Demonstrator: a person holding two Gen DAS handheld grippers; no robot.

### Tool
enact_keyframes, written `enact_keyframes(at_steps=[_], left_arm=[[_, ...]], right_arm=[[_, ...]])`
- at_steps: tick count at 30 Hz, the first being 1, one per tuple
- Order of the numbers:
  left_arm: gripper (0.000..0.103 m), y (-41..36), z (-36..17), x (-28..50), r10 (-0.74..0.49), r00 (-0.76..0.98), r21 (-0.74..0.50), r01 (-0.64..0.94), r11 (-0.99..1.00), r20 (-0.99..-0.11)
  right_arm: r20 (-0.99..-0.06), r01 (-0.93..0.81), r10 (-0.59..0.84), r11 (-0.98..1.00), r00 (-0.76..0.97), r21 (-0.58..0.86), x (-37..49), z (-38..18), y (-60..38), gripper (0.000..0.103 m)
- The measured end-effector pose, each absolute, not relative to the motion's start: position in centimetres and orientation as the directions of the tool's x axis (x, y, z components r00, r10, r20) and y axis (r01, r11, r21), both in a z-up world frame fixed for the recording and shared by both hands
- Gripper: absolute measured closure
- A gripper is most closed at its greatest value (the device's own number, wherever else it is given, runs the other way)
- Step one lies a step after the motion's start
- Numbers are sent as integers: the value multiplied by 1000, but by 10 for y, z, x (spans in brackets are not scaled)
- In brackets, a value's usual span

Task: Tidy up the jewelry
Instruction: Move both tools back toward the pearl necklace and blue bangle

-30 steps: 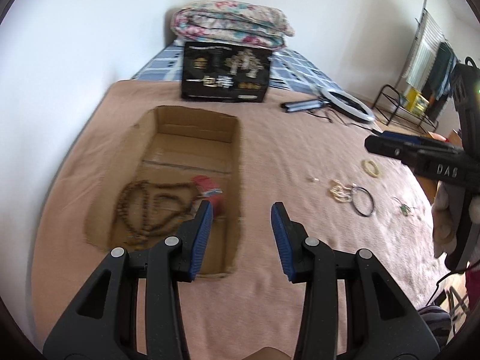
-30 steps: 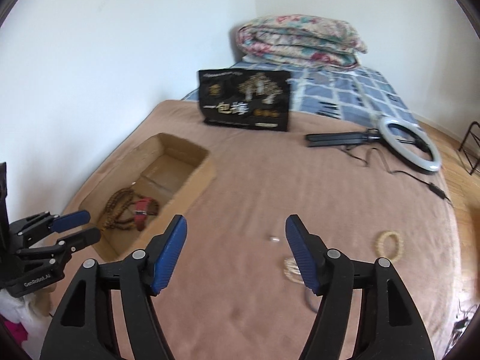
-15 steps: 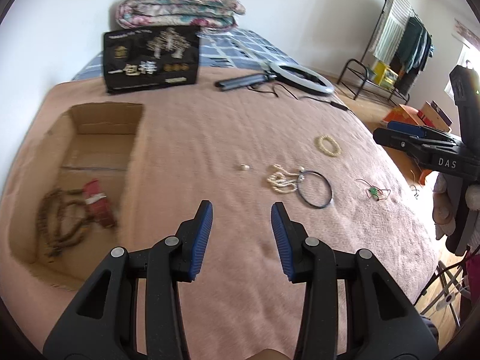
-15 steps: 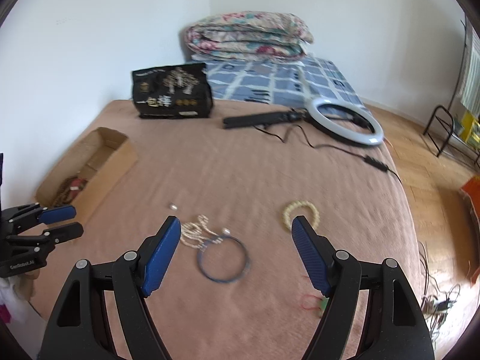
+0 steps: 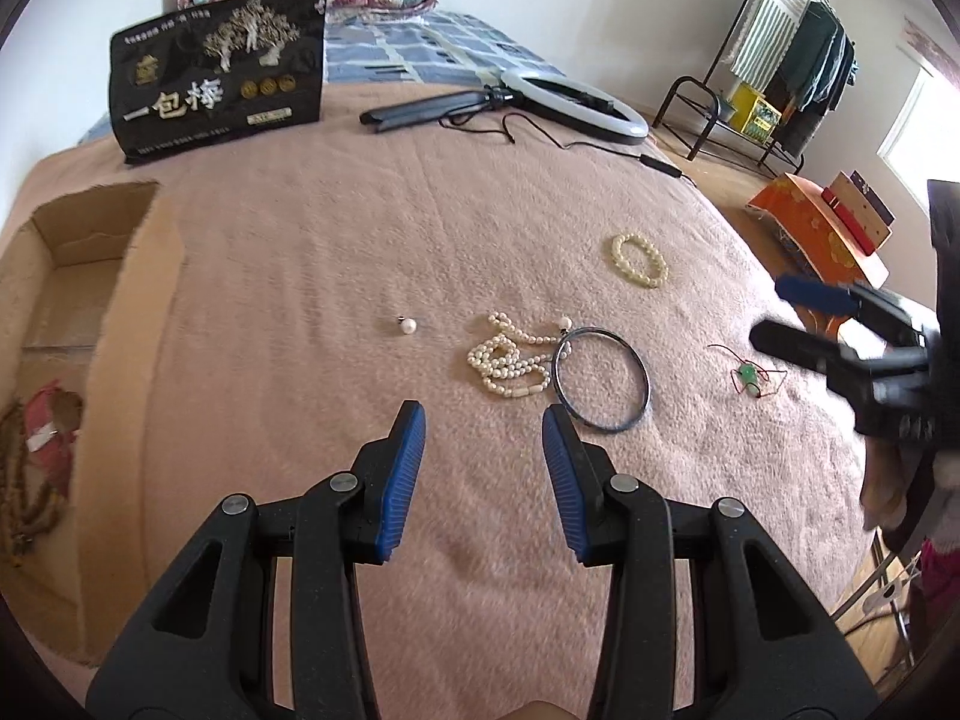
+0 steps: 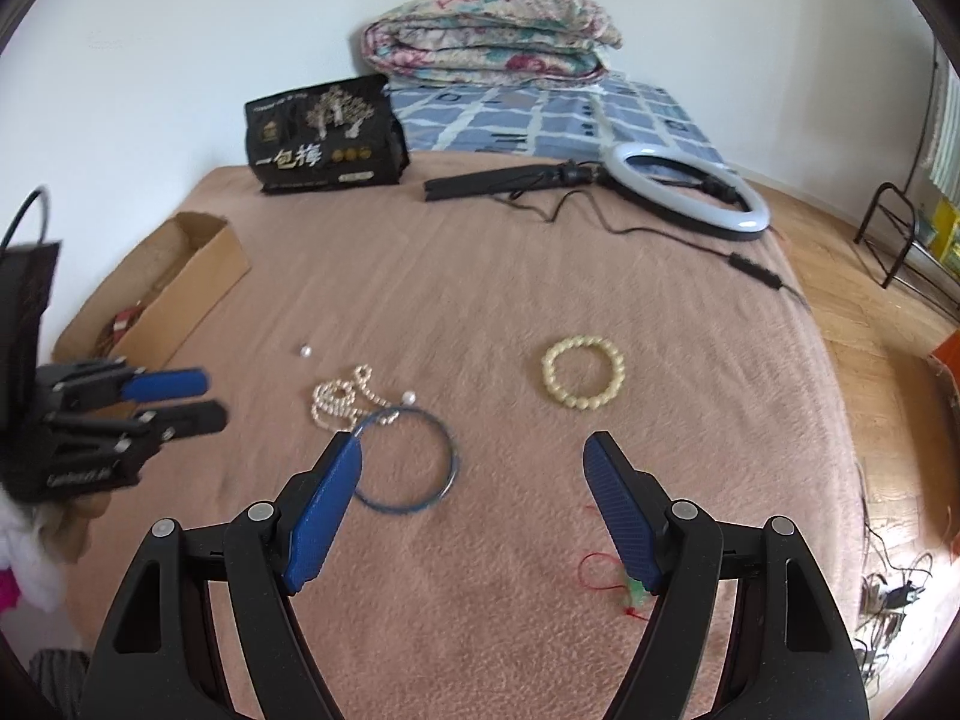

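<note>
Jewelry lies on the pink blanket: a pearl necklace (image 5: 510, 360) (image 6: 342, 399), a thin dark bangle (image 5: 647, 381) (image 6: 450, 456), a cream bead bracelet (image 5: 645, 283) (image 6: 618, 372), a single pearl (image 5: 409, 326) (image 6: 306, 351) and a green pendant on red string (image 5: 747, 373) (image 6: 636, 591). My left gripper (image 5: 483, 420) (image 6: 213, 399) hovers open just short of the necklace. My right gripper (image 6: 471, 447) (image 5: 768, 312) stands wide open above the bangle, touching nothing. At the left a cardboard box (image 5: 78, 276) (image 6: 198, 276) holds a brown bead necklace (image 5: 18, 480) and a red item (image 5: 51, 426).
A black printed bag (image 5: 216, 78), a ring light (image 6: 690, 192) with its stand and cable, and a folded quilt (image 6: 492, 30) lie at the far end of the bed. Beyond the bed's right edge are an orange box (image 5: 816, 228) and a clothes rack (image 5: 774, 60).
Both grippers have swung right, away from the cardboard box, and sunk toward the loose jewelry. The right jaws stand a little wider than before.
</note>
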State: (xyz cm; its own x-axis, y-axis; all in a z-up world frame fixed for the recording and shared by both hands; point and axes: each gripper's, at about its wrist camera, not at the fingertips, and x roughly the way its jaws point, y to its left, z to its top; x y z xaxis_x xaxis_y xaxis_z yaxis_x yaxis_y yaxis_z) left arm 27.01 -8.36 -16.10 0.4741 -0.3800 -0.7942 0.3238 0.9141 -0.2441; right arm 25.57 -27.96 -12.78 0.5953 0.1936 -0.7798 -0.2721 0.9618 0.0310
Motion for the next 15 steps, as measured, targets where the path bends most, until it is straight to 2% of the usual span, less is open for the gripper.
enact_keyframes(at_steps=[10,12,15], left_arm=[[62,-105,-190,304,-376,435,-258,306,916,-818],[62,-108,-196,309,-368,431,-252,304,919,-824],[62,-114,-202,317,-357,422,-239,306,921,-833]], right_arm=[[-808,-368,274,927,521,77,258,-172,-264,26],[-813,-370,275,925,513,80,261,-178,-262,22],[-811,-383,267,922,520,58,263,-186,-258,22]])
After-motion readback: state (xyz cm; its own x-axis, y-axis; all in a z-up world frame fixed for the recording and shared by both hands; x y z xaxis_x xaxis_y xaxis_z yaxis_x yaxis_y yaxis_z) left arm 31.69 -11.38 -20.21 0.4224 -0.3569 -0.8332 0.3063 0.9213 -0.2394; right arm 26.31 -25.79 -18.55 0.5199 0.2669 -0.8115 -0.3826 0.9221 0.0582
